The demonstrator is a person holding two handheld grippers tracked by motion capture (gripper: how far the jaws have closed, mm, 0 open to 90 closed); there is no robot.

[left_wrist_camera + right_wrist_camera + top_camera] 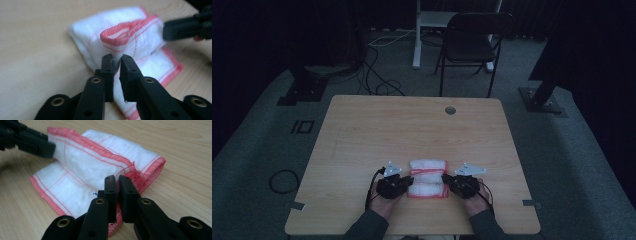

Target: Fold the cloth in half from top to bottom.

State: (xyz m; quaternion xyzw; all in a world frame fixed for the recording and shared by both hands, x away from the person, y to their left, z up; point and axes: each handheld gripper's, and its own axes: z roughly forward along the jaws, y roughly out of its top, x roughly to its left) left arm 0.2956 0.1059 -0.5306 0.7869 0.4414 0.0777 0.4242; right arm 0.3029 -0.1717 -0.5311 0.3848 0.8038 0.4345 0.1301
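From above, a white cloth with red edging [428, 178] lies folded near the front edge of the wooden bench [412, 125], roughly in the middle between the person's 2 hands. The left gripper [408, 184] sits at the cloth's left end and the right gripper [448, 184] at its right end, each one touching the fabric. Forearms in dark sleeves come in from the bottom edge. Behind the bench stands a black folding chair [472, 42] on the grey floor, with cables [379, 75] looping to the left of it.

In the left gripper view, the 2 black fingers [108, 67] stand close together with a narrow gap between them, and a bit of the white cloth [120, 42] sits in that gap at the tips. The pads look loose on the fabric rather than pressed tight. Just beyond the tips a fold of the red hem rises in a loop. The other gripper [187, 28] shows as a dark shape at the far right end of the cloth, against its edge.

In the right gripper view, the fingers [128, 188] are pressed nearly together and pinch a bunched corner of the cloth [87, 162] where the red hem gathers. The rest of the cloth lies folded in layers on the bench [180, 150], spreading away to the left. The left gripper [30, 141] appears at the upper left, its dark tip against the far end of the cloth
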